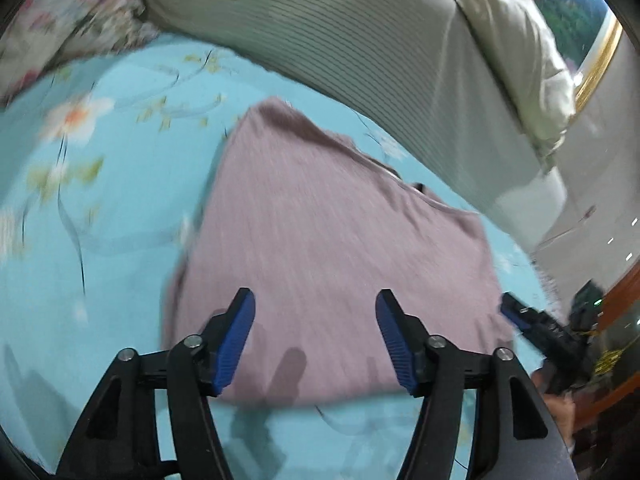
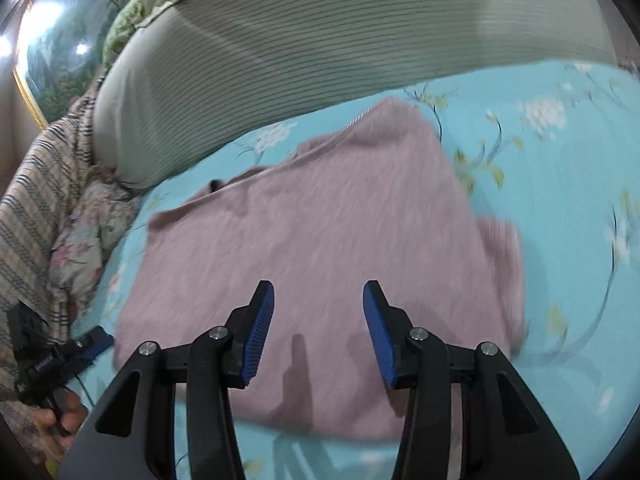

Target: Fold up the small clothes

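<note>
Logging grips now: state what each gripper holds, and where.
Nothing held. Left gripper and right gripper hang open-jawed above the pink garment.

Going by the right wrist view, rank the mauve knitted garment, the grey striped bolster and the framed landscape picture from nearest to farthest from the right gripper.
1. Mauve knitted garment: lies on the bed directly ahead of the right gripper, under its open jaws.
2. Grey striped bolster: across the bed beyond the garment.
3. Framed landscape picture: far upper left, behind the bolster.
</note>
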Demonstrator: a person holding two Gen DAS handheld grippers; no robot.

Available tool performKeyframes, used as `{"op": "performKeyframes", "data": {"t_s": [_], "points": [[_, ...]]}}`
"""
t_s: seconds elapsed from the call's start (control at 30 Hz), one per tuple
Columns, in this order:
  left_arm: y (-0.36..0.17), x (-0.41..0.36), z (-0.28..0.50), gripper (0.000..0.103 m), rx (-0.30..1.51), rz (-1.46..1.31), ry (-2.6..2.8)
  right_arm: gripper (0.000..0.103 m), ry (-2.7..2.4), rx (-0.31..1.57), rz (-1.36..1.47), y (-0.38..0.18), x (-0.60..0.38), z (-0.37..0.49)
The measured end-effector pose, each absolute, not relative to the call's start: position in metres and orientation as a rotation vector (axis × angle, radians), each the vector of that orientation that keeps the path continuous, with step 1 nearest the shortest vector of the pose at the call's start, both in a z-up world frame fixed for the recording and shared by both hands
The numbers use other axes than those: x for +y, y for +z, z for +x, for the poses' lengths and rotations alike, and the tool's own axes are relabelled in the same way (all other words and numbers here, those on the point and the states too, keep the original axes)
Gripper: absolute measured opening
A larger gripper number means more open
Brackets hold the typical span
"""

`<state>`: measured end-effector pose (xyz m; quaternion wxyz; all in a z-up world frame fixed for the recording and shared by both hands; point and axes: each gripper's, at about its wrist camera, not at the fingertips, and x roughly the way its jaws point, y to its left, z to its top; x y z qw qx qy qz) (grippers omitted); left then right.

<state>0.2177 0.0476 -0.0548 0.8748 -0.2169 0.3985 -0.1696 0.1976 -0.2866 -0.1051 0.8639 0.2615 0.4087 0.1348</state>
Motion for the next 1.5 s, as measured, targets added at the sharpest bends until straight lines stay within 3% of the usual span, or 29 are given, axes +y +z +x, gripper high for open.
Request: {"op": "performKeyframes", "data": {"t_s": [0.1,0.4,0.87,0.97,1.03,1.13,1.23,1.5], "points": [[-0.071,0.048,0.190,0.071,0.869,-0.543,-0.400,0.048,0.279,0.863,0.589,-0.109,-0.287,0.173],[-0.099,0.053,0.171,0.072,0.919,-0.667,-0.371,0.048,0.321,0.878,0.587,-0.104,-0.273,0.147],[-0.115,0.065,0.223,0.074,0.876,-0.769,-0.254,0.048,0.361,0.893,0.563,-0.101,-0.254,0.153],[-0.114,0.064,0.235,0.065,0.858,-0.755,-0.218,0.048,0.372,0.892,0.558,-0.099,-0.252,0.159],[-0.115,0.064,0.242,0.038,0.861,-0.733,-0.196,0.048,0.372,0.896,0.552,-0.099,-0.252,0.162],[-0.121,0.071,0.250,0.018,0.876,-0.764,-0.223,0.048,0.363,0.896,0.562,-0.100,-0.255,0.166],[-0.114,0.067,0.248,0.012,0.860,-0.732,-0.233,0.048,0.350,0.896,0.585,-0.103,-0.261,0.168],[-0.058,0.020,0.239,0.011,0.772,-0.520,-0.318,0.048,0.343,0.900,0.620,-0.103,-0.275,0.168]]}}
